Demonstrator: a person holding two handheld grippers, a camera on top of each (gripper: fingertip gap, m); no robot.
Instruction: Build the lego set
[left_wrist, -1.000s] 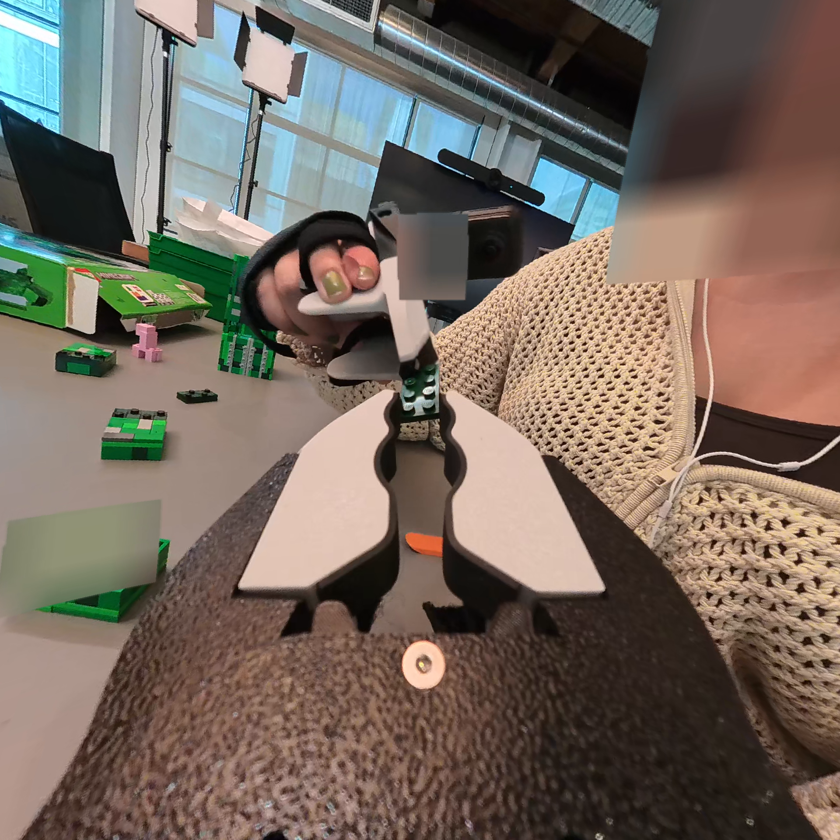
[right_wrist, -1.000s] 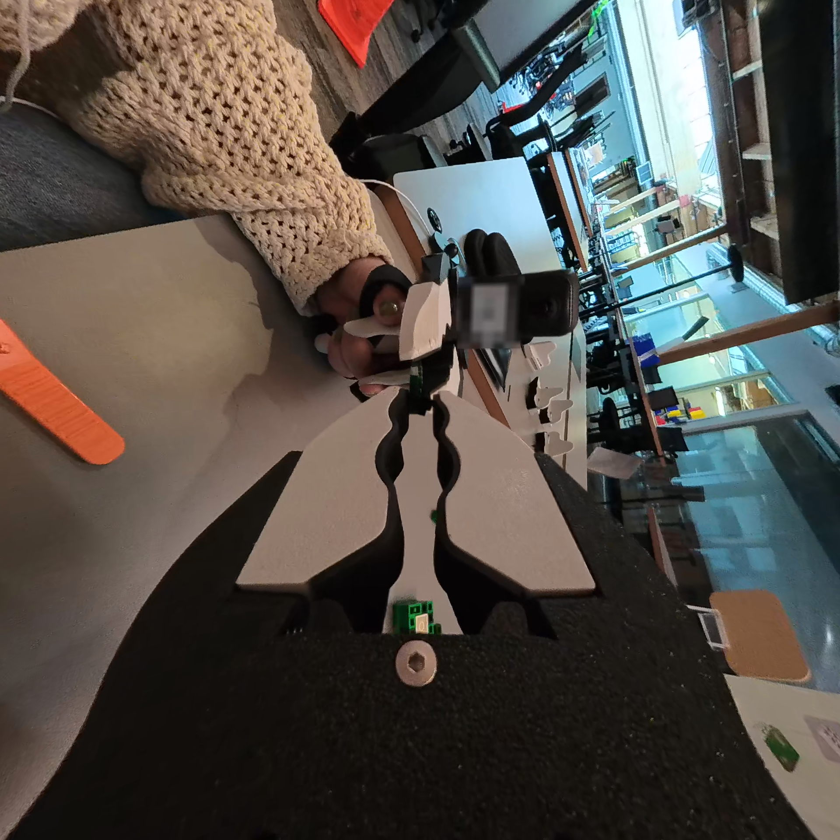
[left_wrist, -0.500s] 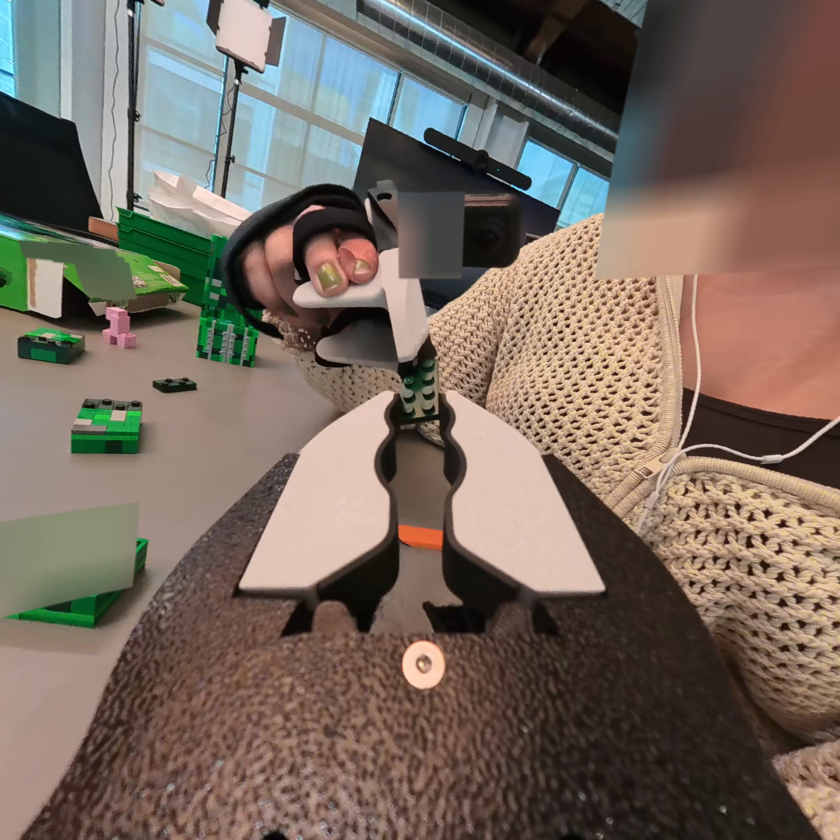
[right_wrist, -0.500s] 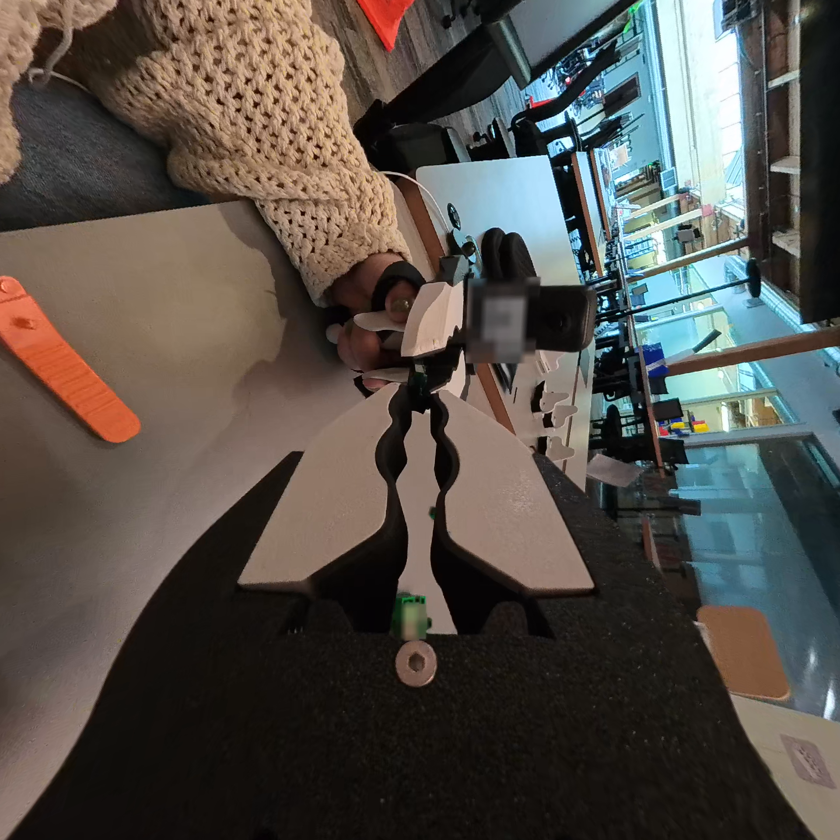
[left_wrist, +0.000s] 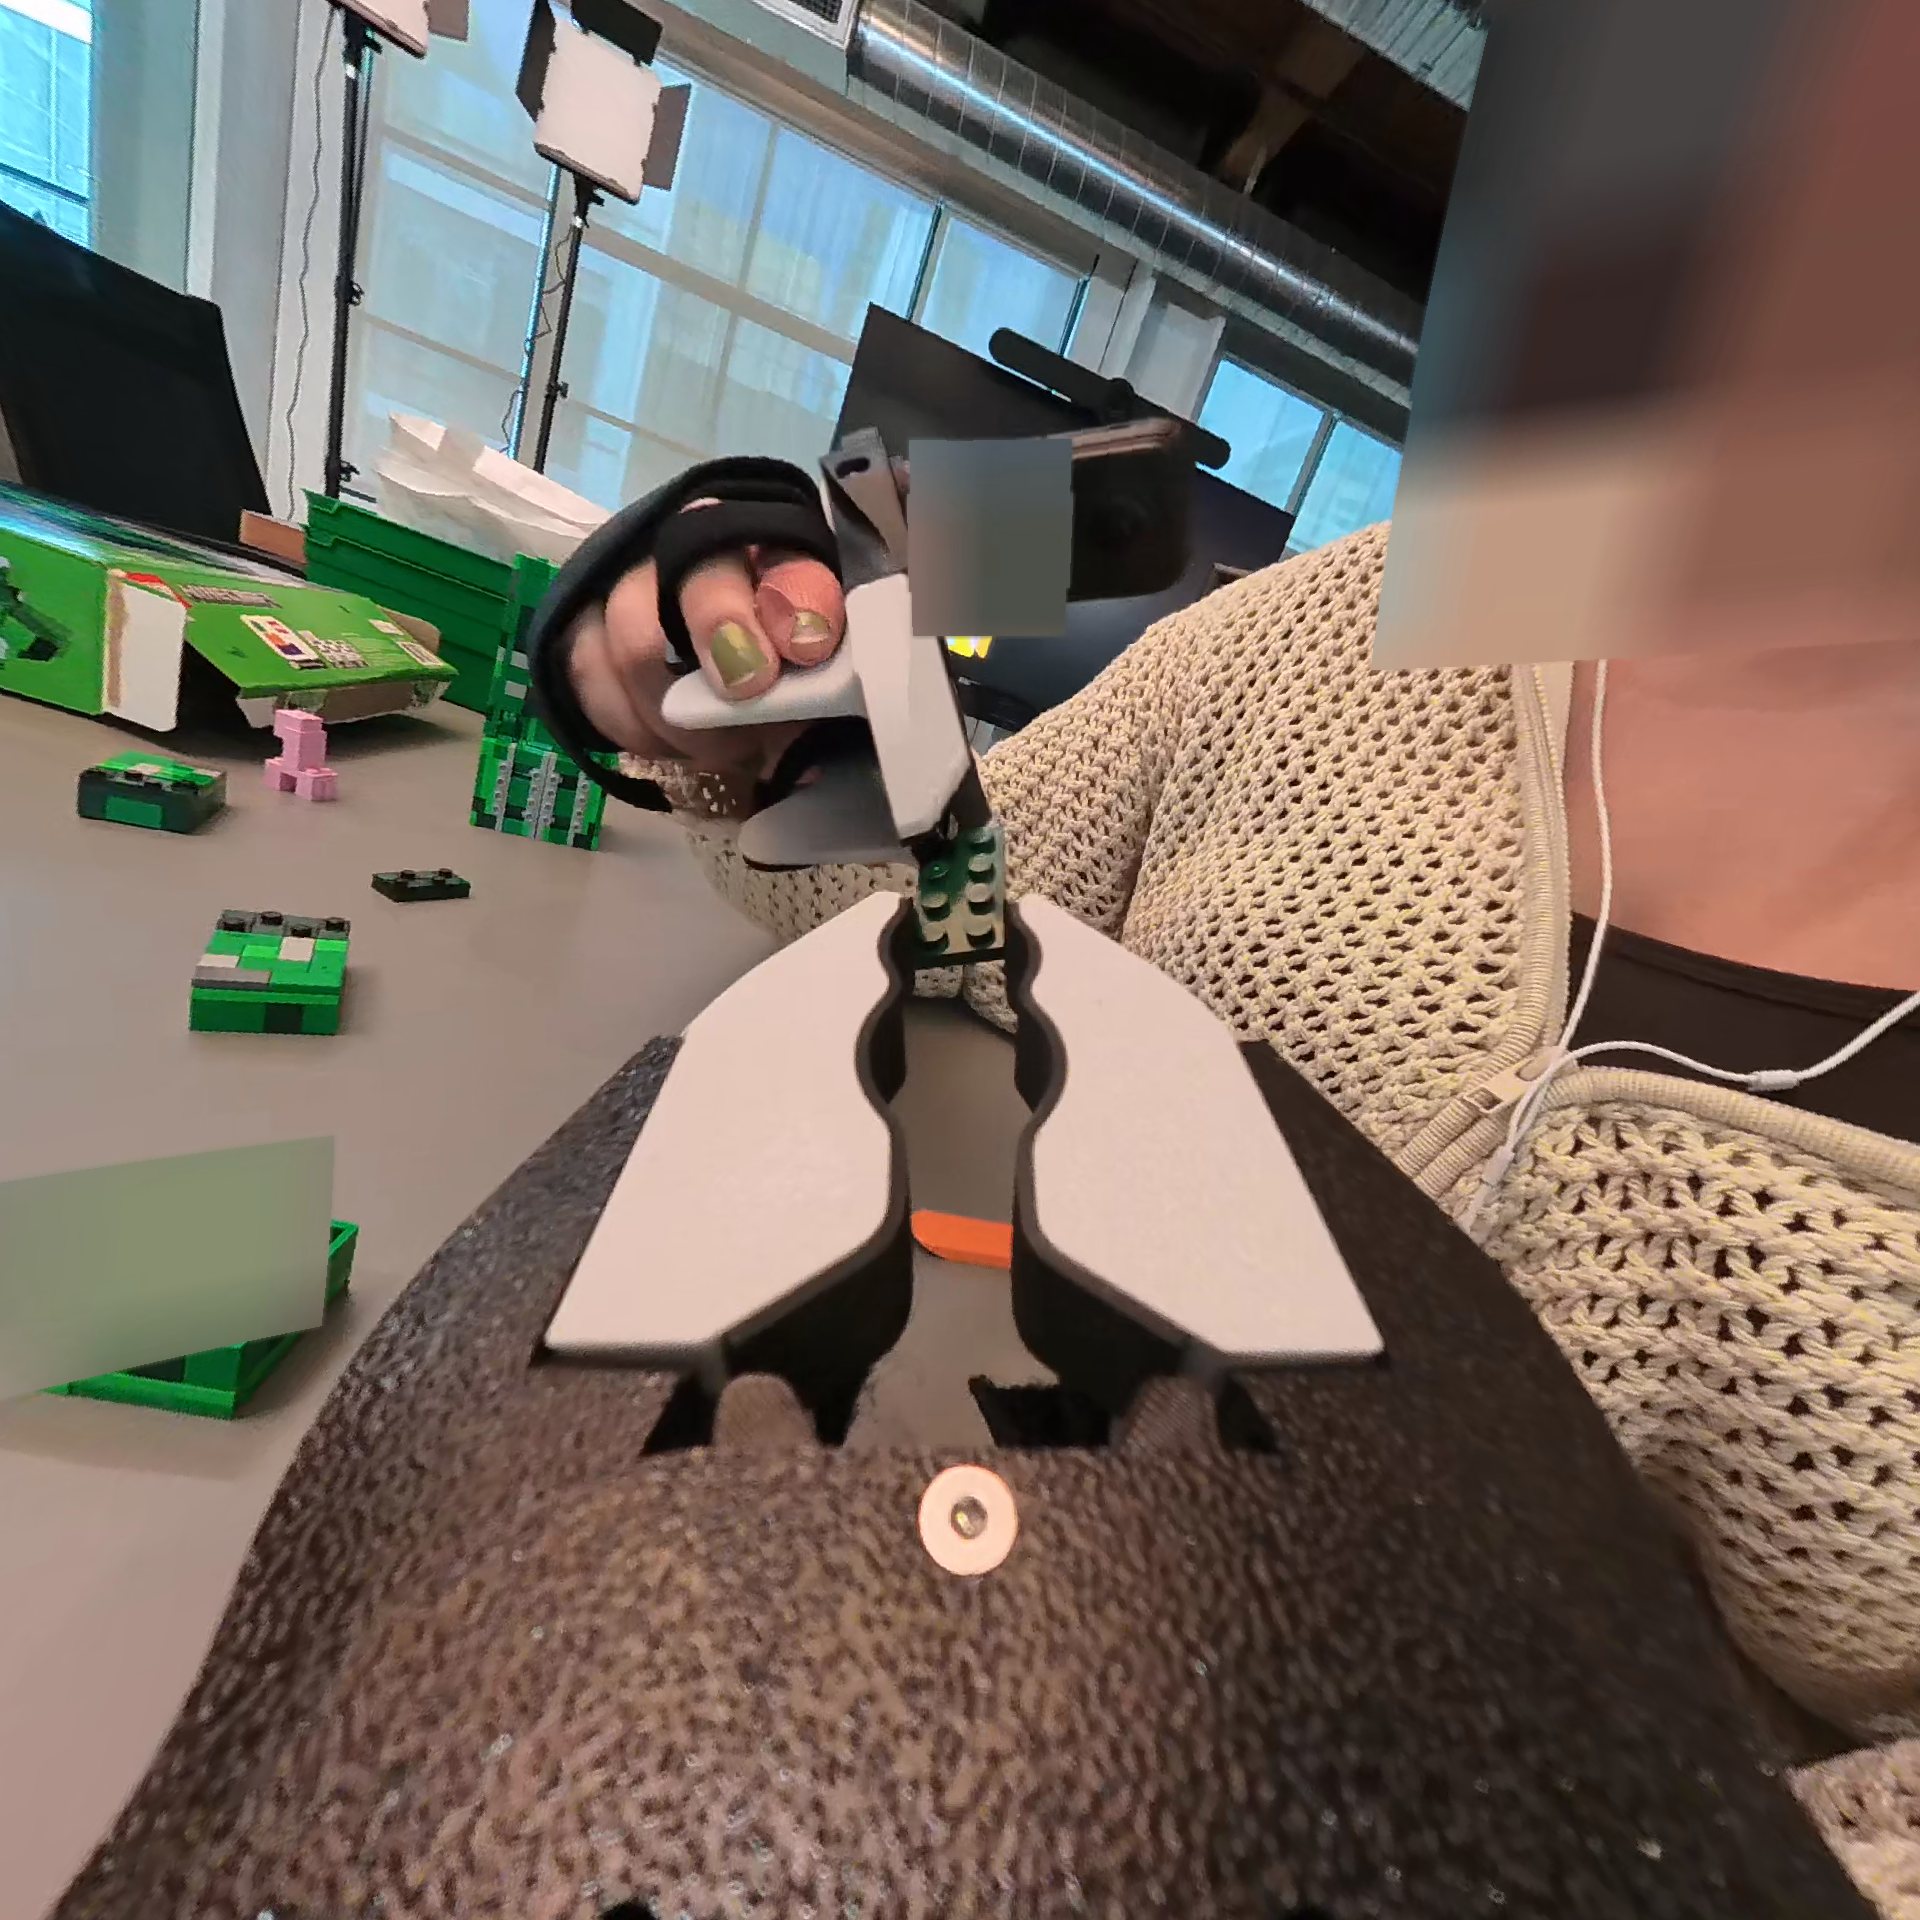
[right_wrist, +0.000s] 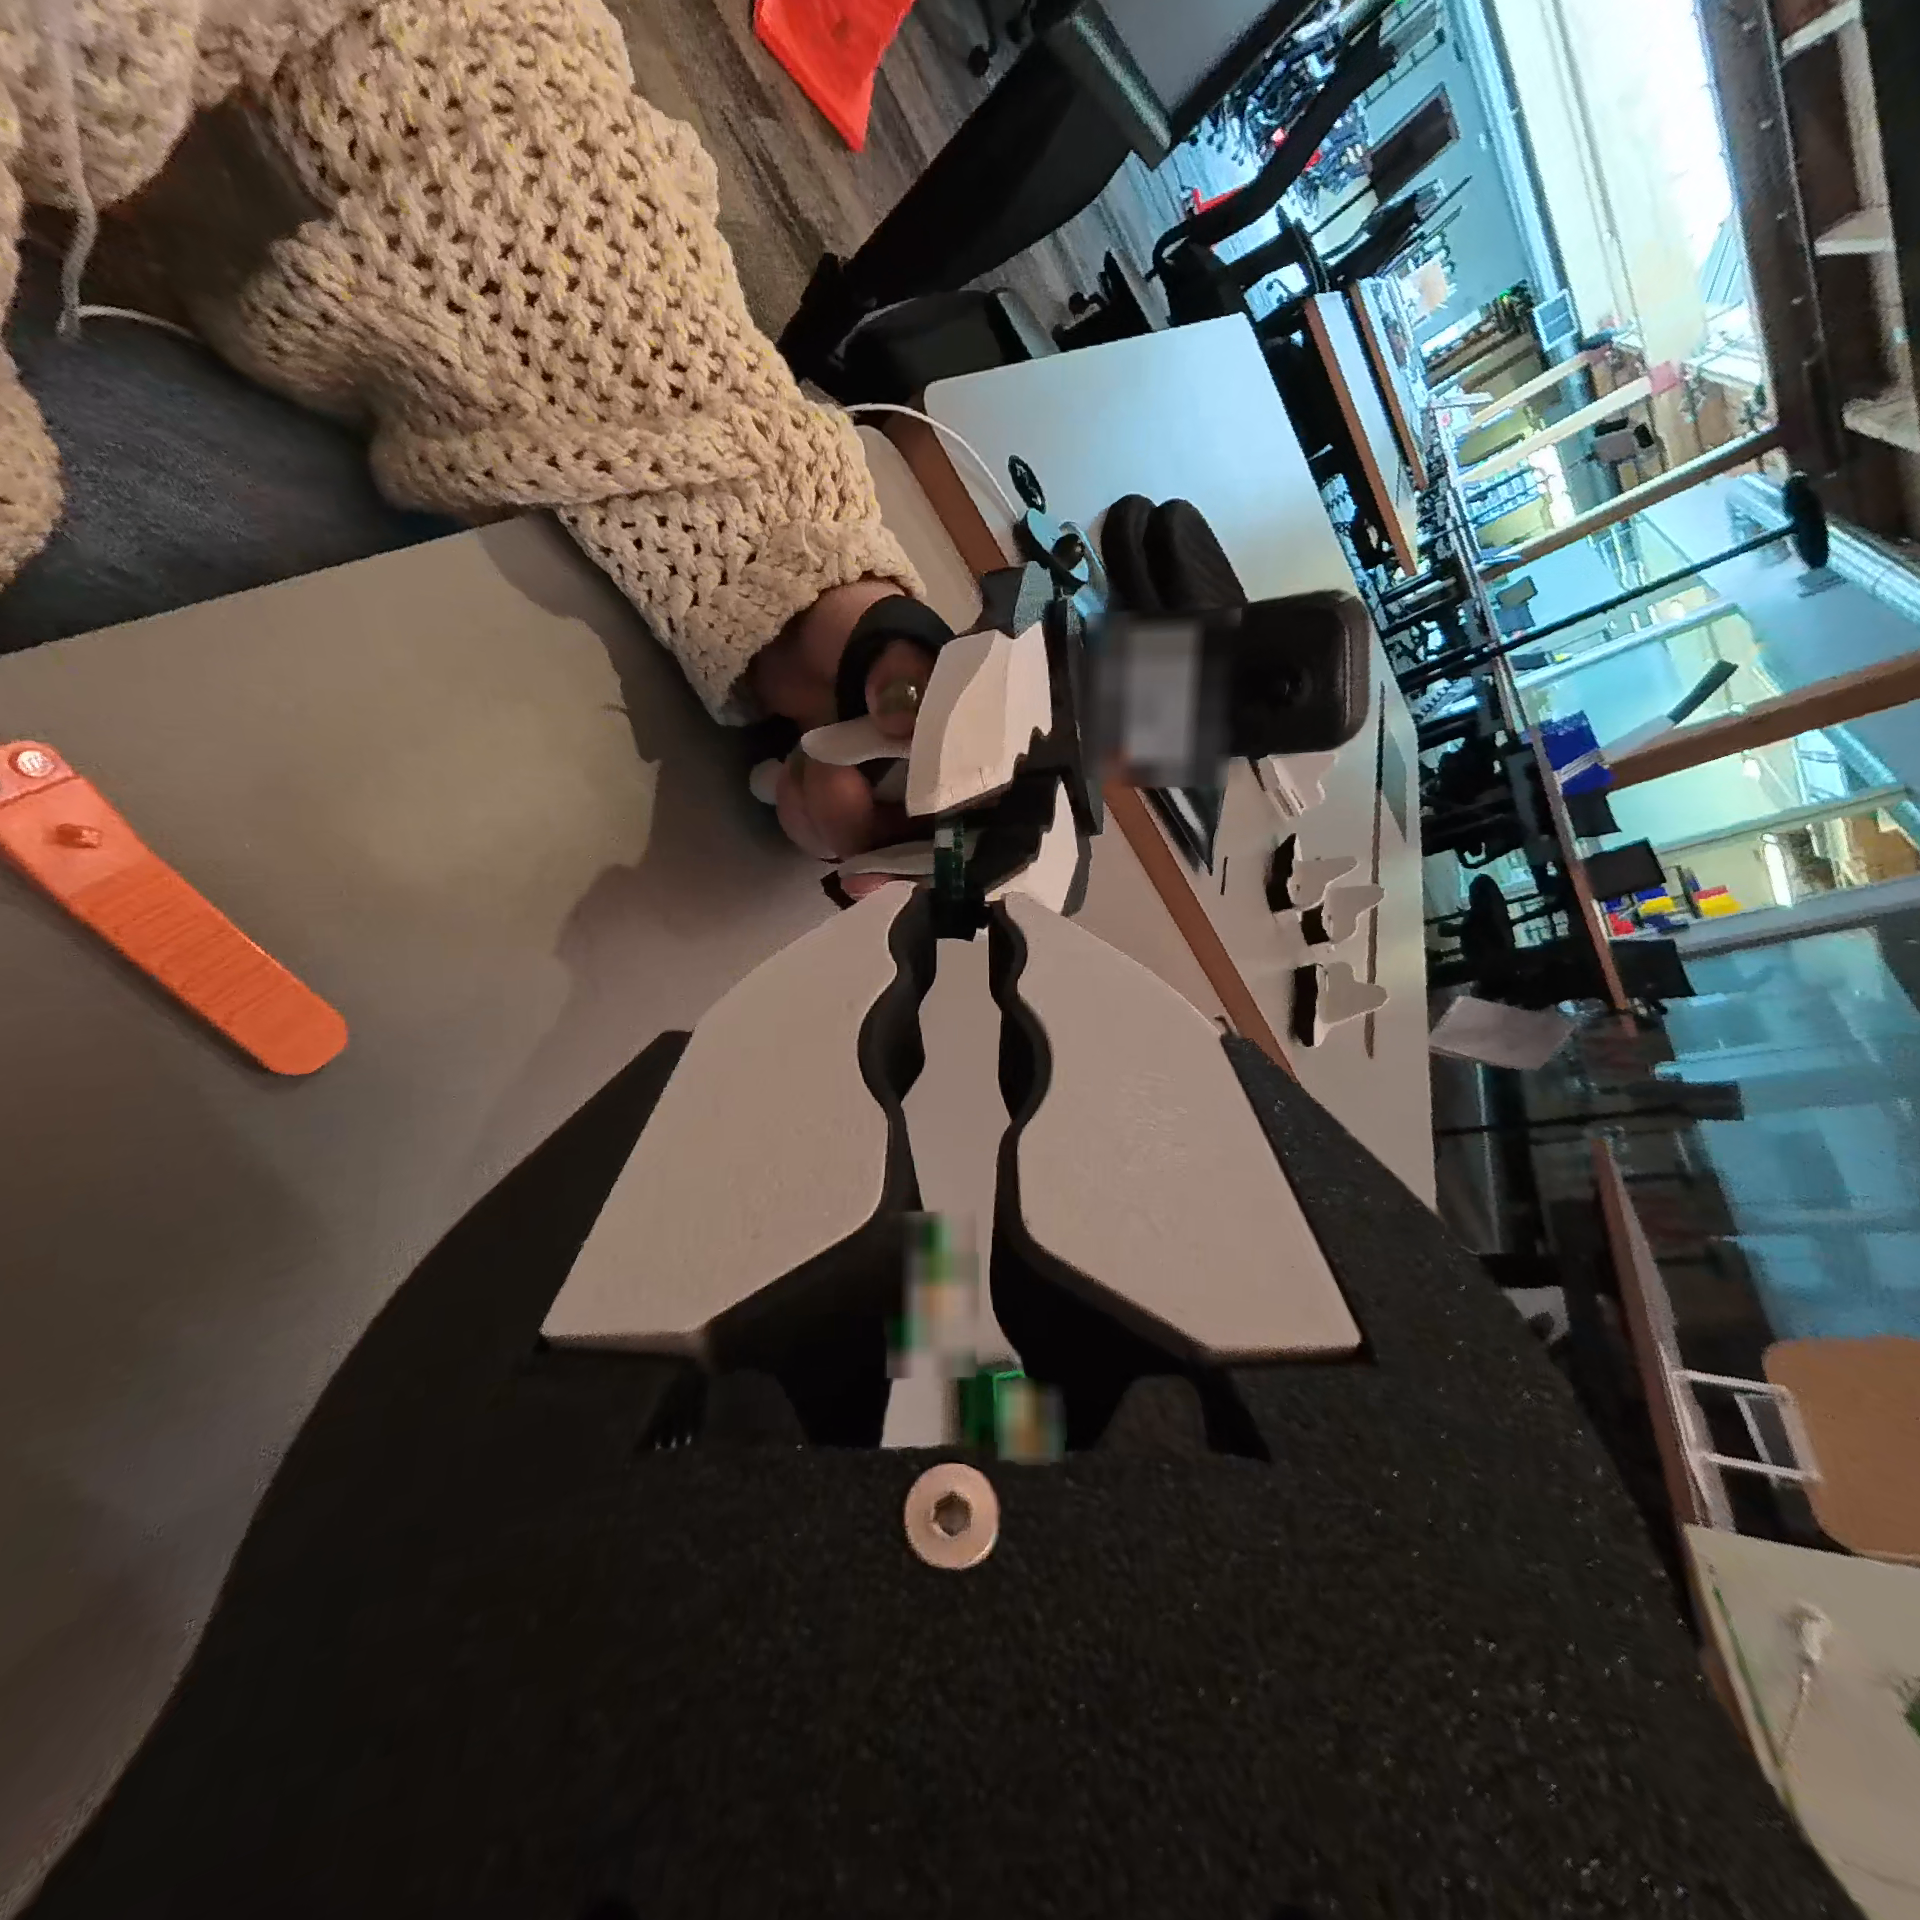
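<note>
Both grippers meet in the air above the grey table (left_wrist: 499, 1049) on one small green lego piece (left_wrist: 961, 902) with its studs facing the left wrist camera. My left gripper (left_wrist: 961, 940) is shut on its lower part. My right gripper (left_wrist: 940, 831), held by a gloved hand (left_wrist: 665, 665), comes down from above and is shut on its upper part. In the right wrist view the piece (right_wrist: 951, 878) shows edge-on at my right gripper (right_wrist: 954, 920), with the left gripper (right_wrist: 966, 852) opposite it.
Green lego sub-builds (left_wrist: 268, 971) (left_wrist: 151, 795), a tall green build (left_wrist: 535, 769), a pink figure (left_wrist: 301, 756), a dark plate (left_wrist: 421, 885) and the green box (left_wrist: 208, 644) lie at the left. An orange brick separator (right_wrist: 166, 904) lies near the person's cream sleeve (right_wrist: 540, 312). My two grippers' fingertips are within a few centimetres of each other. Both grippers' tips are roughly 15 centimeters from the orange brick separator (right_wrist: 166, 904).
Both grippers stay shut on the green piece. The pair has shifted slightly, and the piece now sits a little more tilted between them.
</note>
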